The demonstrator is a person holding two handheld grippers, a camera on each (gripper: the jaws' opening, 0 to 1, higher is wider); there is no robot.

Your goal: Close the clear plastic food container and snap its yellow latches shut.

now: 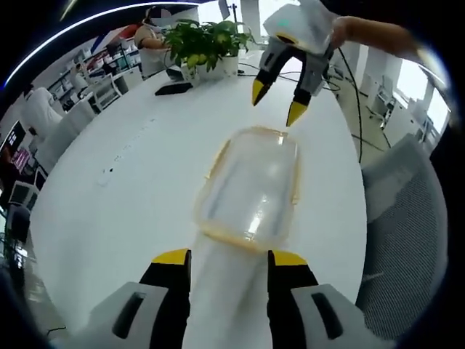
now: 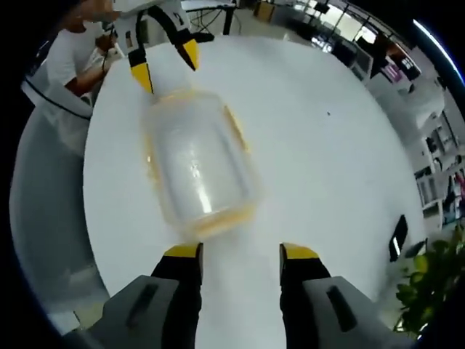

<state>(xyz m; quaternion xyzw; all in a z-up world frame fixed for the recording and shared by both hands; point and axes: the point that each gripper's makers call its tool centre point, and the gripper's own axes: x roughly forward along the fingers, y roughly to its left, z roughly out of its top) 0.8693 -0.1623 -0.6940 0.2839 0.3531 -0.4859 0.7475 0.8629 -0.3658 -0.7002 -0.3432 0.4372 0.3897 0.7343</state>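
left gripper view: a white round table (image 1: 145, 182) takes up most of the scene, with a grey mesh chair (image 1: 407, 218) at its right edge. a leafy potted plant (image 1: 207, 43) stands at the far side, and a dark flat object (image 1: 173, 89), maybe a phone, lies near it.

the clear plastic food container (image 1: 251, 185) sits on the table between the two grippers, its lid on top and yellow trim running along the rim. the picture is too soft to say whether the yellow latches (image 1: 294, 196) are snapped down.

left gripper (image 1: 229, 260): jaws apart, just short of the container's near end, holding nothing. right gripper (image 1: 276, 102): hangs above the far end, yellow tips spread, not touching the lid.

right gripper view: the same container (image 2: 196, 167) lies ahead of the right gripper (image 2: 240, 254), whose jaws are apart and clear of it. the left gripper (image 2: 167, 64) hovers at the far end, tips parted. a person's sleeve (image 2: 69, 58) shows behind it.
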